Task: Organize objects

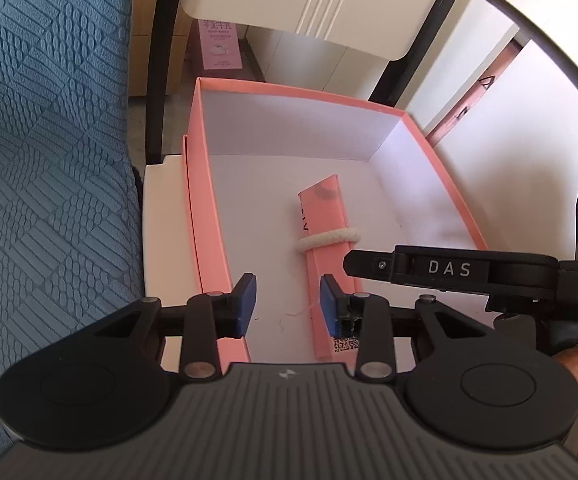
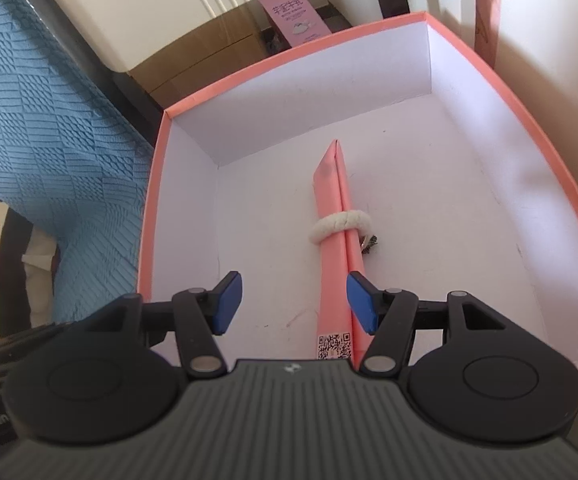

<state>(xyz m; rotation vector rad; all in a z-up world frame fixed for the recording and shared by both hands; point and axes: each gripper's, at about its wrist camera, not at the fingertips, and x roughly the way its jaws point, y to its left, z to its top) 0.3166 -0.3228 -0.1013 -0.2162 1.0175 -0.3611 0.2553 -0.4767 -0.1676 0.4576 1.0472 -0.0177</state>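
Placement looks finished: pink folded packet (image 2: 331, 264) is left lying in the pink box (image 2: 529, 92), right gripper (image 2: 295, 304) and left gripper (image 1: 287, 306) both held apart, empty; withdrawal is called for next.

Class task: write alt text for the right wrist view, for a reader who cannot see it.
A folded pink paper bag, bound by a white rope loop, lies flat on the floor of an open pink box with a white interior. The right gripper hangs above the bag's near end, jaws open, gripping nothing.
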